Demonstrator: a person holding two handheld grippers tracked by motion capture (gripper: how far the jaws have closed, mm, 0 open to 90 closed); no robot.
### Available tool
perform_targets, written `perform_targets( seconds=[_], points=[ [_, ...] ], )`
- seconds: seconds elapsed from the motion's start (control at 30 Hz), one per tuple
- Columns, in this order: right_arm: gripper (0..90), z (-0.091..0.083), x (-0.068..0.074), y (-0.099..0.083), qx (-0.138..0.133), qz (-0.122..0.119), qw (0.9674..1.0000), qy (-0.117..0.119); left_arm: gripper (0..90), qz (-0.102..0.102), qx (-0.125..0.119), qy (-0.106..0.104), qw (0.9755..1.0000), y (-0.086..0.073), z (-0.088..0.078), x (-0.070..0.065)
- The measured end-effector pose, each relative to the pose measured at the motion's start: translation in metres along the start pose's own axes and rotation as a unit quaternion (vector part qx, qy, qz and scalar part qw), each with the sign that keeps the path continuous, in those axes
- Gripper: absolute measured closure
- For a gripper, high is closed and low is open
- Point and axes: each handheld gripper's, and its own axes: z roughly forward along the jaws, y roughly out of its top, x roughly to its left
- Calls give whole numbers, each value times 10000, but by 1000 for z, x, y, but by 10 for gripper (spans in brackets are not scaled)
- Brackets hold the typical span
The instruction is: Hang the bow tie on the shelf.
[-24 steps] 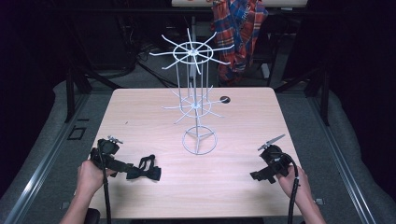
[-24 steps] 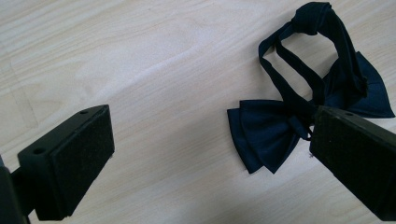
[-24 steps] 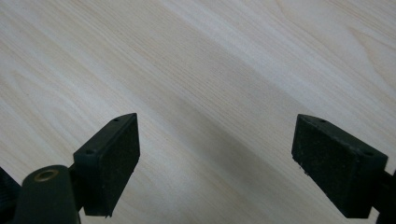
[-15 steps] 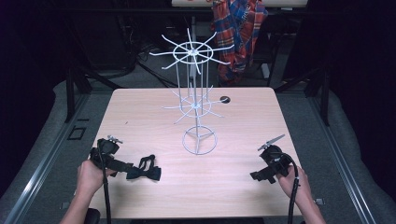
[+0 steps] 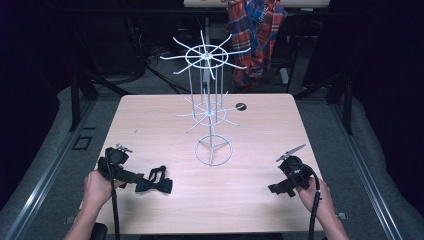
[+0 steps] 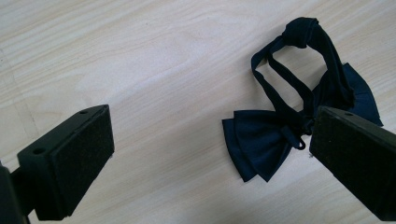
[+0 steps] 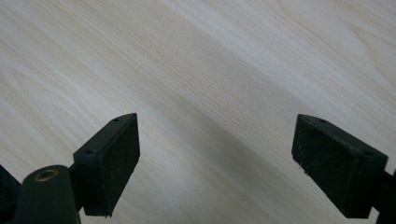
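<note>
Fabric is the whole story with this bow tie (image 6: 273, 140): dark navy cloth with a thin neck strap (image 6: 299, 60) looped up to a knot, so I judge it very light, limp and not fragile. It lies flat on the table (image 5: 260, 130), near the front left edge, just ahead of the left gripper (image 5: 150, 181), well apart from the white wire rack (image 5: 210, 107) standing mid-table. In the left gripper view its jaws stand spread wide, one pad on bare wood, the other overlapping the tie's right wing from the camera's angle; nothing is pinched. The right gripper (image 7: 215, 158) hovers over bare table at the front right, also spread wide with nothing between the pads. Cloth this soft will sag and fold from whichever spot is lifted, and the strap will dangle. The thick middle, where the wings meet at the centre band, looks the surest hold, giving the pads bulk to bite on. If the tie is meant for a rack arm, the strap near its knot may be the better hold, since the loop then hangs open.
</note>
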Motion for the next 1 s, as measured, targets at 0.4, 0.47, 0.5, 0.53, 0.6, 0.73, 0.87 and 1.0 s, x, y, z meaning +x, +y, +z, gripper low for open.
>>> perform_targets(
  seconds=[0.4,0.47,0.5,0.53,0.6,0.73,0.87,1.0],
  points=[
    [150,1,1,-1,-56,59,10000,8,5,29,-19,-29,10000,3,1,-2],
    [150,1,1,-1,-86,94,9999,7,5,63,-10,-11,10000,3,1,-2],
    [150,1,0,-1,-13,48,10000,-9,5,40,-37,-20,10000,4,2,-3],
    [150,1,1,-1,-46,94,9999,18,5,40,-37,-20,10000,4,2,-3],
    [150,1,1,-1,-62,88,9999,17,5,49,-17,-26,10000,5,2,-4],
    [150,0,1,-1,-15,42,10000,-9,5,95,-20,-14,10000,7,3,-6],
    [150,1,1,-1,-54,87,9999,12,6,114,5,-32,9999,9,5,-8],
    [150,1,1,-1,-48,78,10000,21,20,154,10,-55,9999,13,7,-12]
  ],
)
